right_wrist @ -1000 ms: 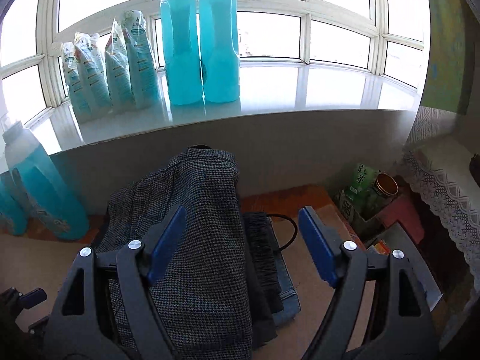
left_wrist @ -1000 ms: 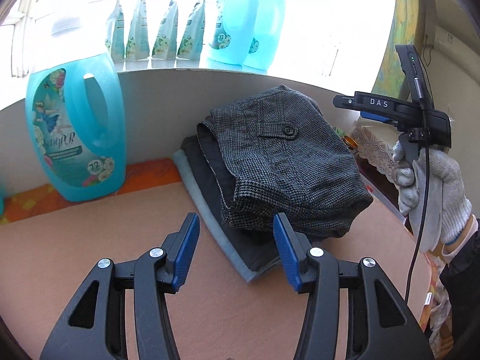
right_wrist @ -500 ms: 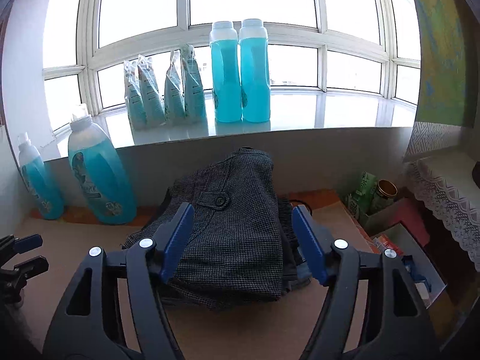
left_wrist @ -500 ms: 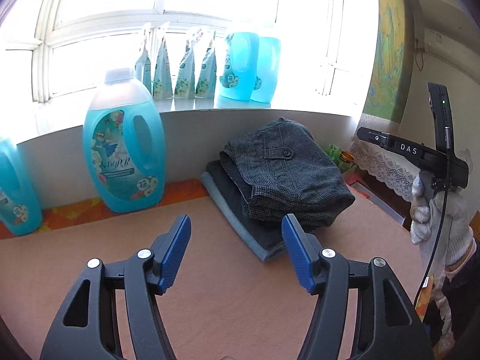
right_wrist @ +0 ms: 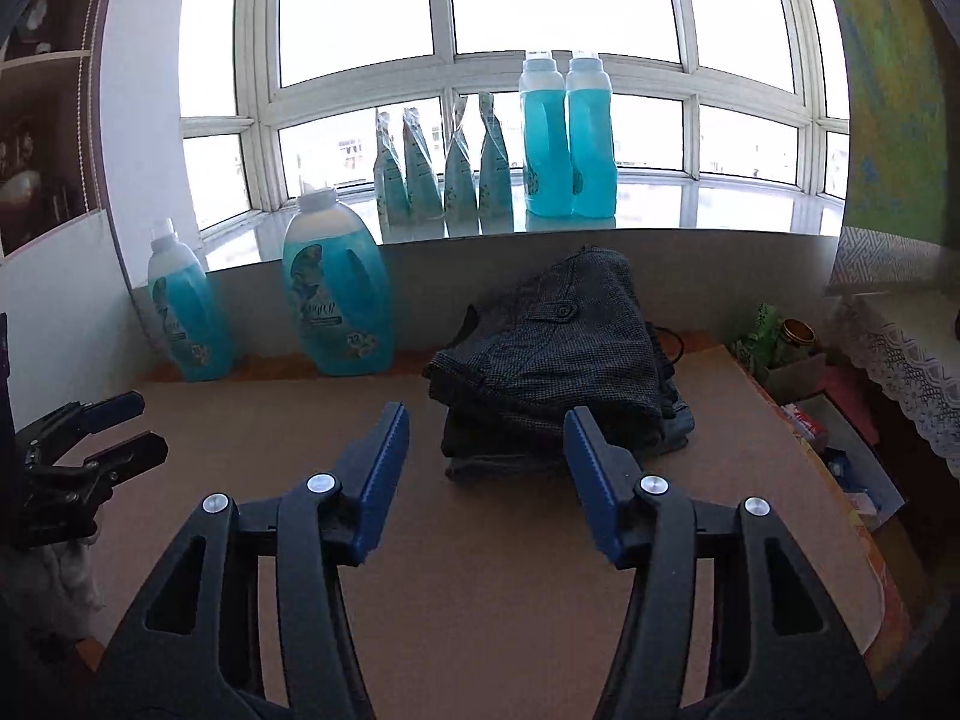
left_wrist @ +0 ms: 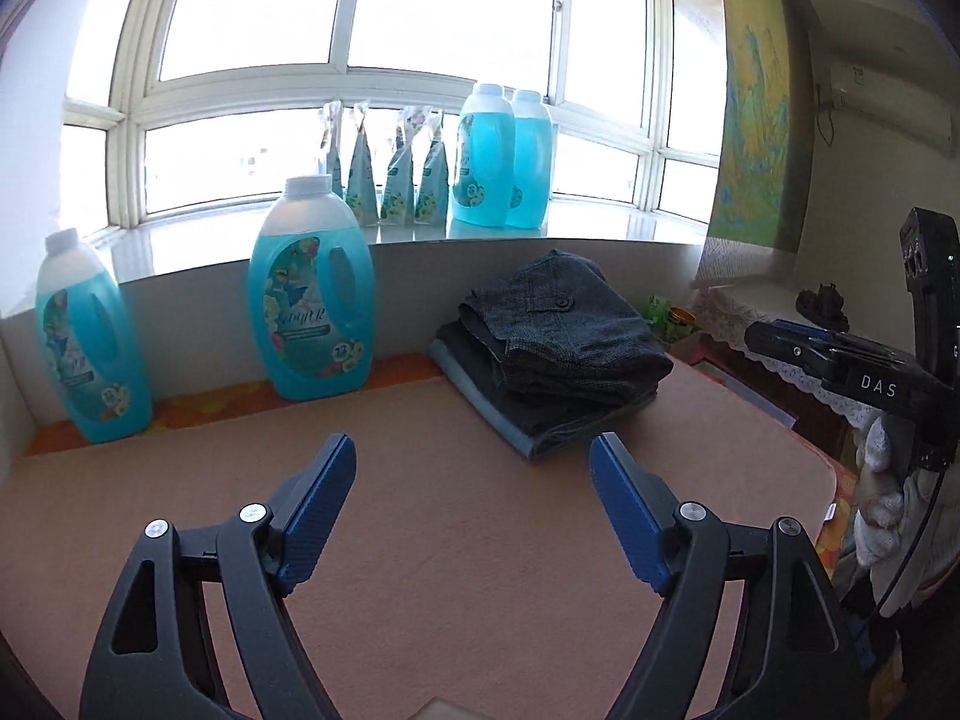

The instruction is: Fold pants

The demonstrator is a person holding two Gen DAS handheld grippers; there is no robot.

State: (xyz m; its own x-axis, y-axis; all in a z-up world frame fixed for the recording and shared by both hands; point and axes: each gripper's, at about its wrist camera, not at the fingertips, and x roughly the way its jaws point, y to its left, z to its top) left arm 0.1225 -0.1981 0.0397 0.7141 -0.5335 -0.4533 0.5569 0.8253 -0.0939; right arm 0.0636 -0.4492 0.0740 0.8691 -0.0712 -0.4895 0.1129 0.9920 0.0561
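Observation:
Grey tweed pants (left_wrist: 564, 330) lie folded on top of a small pile of folded clothes at the back right of the tan table mat (left_wrist: 420, 540). My left gripper (left_wrist: 471, 450) hovers over the bare mat well short of the pile, its jaws opening with nothing between them. In the right wrist view the same pants (right_wrist: 558, 348) lie beyond my right gripper (right_wrist: 486, 417), whose jaws are closing on empty air. The left gripper (right_wrist: 141, 426) shows at that view's left edge. A gloved hand holds the right gripper (left_wrist: 765, 336) at the right.
Two blue detergent bottles (left_wrist: 312, 294) (left_wrist: 84, 348) stand along the table's back left. More bottles (left_wrist: 501, 159) and pouches (left_wrist: 390, 180) line the windowsill. A tin (right_wrist: 795, 336), boxes and a lace-covered shelf (right_wrist: 900, 336) crowd the space past the table's right edge.
Both grippers have drawn back from the pile, which now looks smaller and farther off. The left jaws have spread wider and the right jaws have narrowed.

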